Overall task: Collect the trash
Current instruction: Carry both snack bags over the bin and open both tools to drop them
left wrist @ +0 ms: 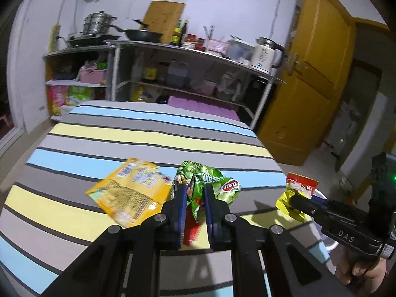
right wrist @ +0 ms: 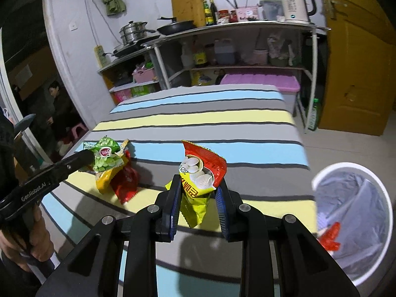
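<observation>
So, two grippers, two wrappers, both lifted off the striped tablecloth [left wrist: 153,136]. Left gripper [left wrist: 194,190] clamped tight on a crumpled green snack bag [left wrist: 210,182], blue-padded jaws pinching it from both sides, with a bit of red wrapper [left wrist: 191,232] hanging down under the same grip. From the right wrist view, same green bag [right wrist: 107,157] sitting at the tip of the left gripper [right wrist: 90,157], yellow and red foil dangling below it, just above the cloth.

Right gripper [right wrist: 199,188] closed around a red-and-yellow dumpling packet [right wrist: 201,173], packet standing upright between the jaws, yellow bottom edge poking down past the fingers [right wrist: 174,198]. Looks a touch loose on the right side but definitely held. Same packet [left wrist: 298,193] visible in the left view, pinched at the tip of the right gripper [left wrist: 294,201], off past the table's right edge.

Lying flat on the cloth just left of the green bag: a yellow snack bag [left wrist: 131,190], a little blurred, not gripped by anything.

White trash bin [right wrist: 386,198] with a clear liner down on the floor to the right of the table, a red wrapper [right wrist: 330,237] already inside. Kitchen shelf [right wrist: 237,26] behind the table with a wok [right wrist: 175,27], steamer pot [right wrist: 132,32] and electric kettle [right wrist: 295,2].
</observation>
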{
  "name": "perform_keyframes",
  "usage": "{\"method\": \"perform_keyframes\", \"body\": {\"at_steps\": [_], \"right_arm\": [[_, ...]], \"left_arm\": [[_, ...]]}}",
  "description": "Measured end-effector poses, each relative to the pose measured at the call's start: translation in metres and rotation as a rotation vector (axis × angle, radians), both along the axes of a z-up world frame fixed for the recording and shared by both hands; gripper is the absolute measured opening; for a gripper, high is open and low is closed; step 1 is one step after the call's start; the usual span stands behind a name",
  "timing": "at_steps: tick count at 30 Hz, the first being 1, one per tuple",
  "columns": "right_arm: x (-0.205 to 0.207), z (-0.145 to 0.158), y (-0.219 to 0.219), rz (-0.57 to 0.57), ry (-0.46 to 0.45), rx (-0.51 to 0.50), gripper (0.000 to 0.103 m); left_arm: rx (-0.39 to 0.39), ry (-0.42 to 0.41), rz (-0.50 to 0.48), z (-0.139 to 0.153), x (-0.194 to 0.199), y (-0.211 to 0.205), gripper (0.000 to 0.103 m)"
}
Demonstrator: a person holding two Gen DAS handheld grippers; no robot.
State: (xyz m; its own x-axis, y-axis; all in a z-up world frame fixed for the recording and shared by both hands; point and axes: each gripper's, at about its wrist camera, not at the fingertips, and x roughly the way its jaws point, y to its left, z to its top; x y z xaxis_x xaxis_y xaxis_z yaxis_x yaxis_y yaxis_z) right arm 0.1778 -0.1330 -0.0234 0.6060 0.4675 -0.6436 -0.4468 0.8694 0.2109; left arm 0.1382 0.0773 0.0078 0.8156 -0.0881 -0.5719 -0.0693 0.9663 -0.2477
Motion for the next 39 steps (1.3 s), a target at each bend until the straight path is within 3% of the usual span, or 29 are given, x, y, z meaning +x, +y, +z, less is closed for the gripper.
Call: {"method": "perform_keyframes", "body": {"at_steps": [15,39], "right_arm": [[-0.018,0.014,-0.072,-0.125,-0.034,-0.003,0.027],[-0.021,0.000,-0.171,-0.316,-0.008,0.007,0.028]], "left_arm": [[0.018,-0.011,-0.156,0.014,0.008,-0.080,0.014],[0.048,0.002,-0.356,0.013,0.044,-0.188,0.014]]}}
